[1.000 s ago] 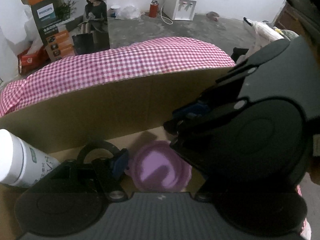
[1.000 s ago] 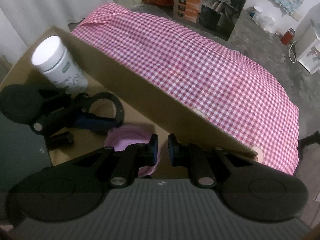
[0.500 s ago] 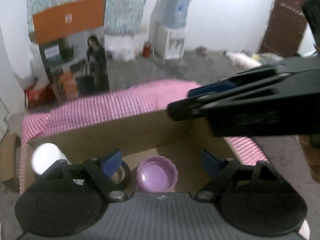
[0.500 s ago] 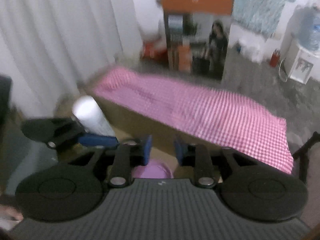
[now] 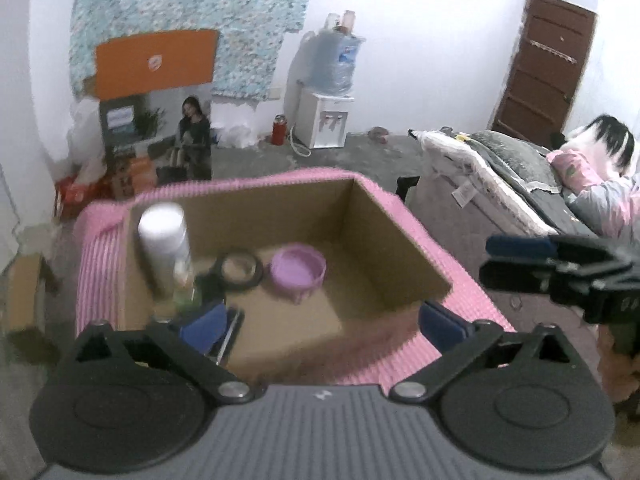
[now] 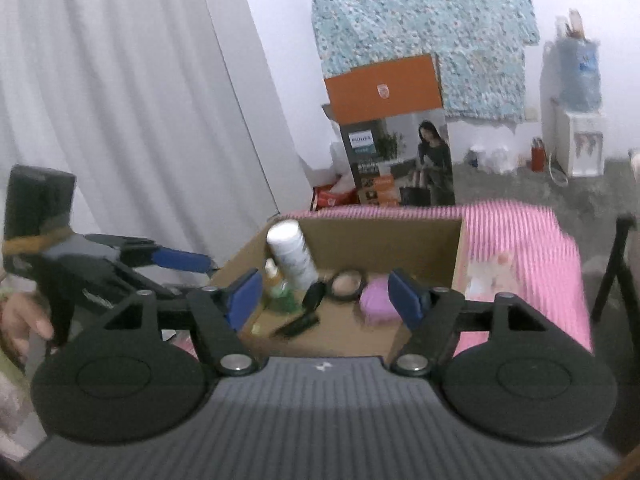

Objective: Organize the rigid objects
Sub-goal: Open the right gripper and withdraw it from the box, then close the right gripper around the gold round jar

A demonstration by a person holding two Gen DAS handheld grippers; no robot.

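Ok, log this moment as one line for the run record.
left gripper: open, empty | right gripper: open, empty | both above cardboard box | in box: white bottle, purple bowl, tape roll

One white bottle (image 5: 164, 246), one purple bowl (image 5: 297, 271), one black ring (image 5: 241, 269), one box (image 5: 400, 248).

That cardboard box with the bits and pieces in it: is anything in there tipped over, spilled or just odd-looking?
Nothing looks spilled or broken. In the brown cardboard box, the tall white bottle stands upright beside a small green bottle, a black ring-shaped case and a purple plastic bowl. A black flat object lies slanted, though blur hides detail.
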